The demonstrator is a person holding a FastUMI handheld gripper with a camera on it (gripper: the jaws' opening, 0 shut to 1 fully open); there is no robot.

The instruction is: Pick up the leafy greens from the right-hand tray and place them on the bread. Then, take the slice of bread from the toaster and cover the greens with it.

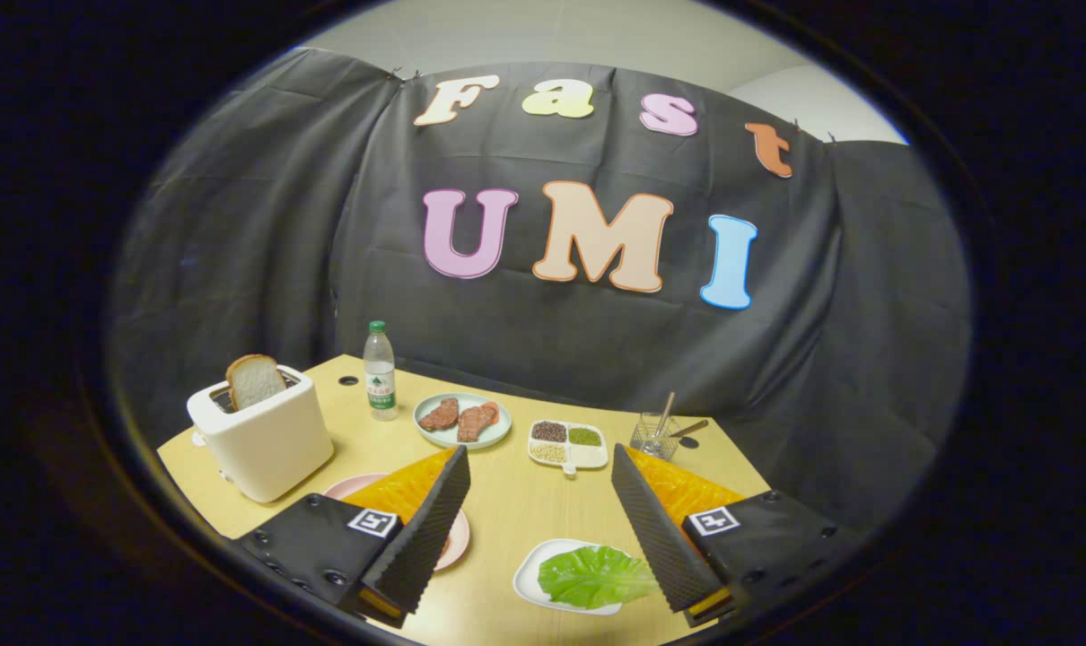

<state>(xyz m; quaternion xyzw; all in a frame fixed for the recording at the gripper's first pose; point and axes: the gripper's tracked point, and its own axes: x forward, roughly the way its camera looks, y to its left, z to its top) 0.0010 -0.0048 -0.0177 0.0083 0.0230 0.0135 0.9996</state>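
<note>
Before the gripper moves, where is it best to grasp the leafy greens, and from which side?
The leafy greens lie flat on a white tray, partly behind the right finger. Probably best to come down from above and pinch the raised, ruffled edge toward the tray's middle, since a flat leaf offers no side to grip. The gripper is open, holding nothing.

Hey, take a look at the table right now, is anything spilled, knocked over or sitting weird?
Nothing stands out. The bread slice sits up in the toaster, the water bottle is upright, and the leafy greens lie on their tray by the right finger. The gripper is open above the table, holding nothing.
</note>
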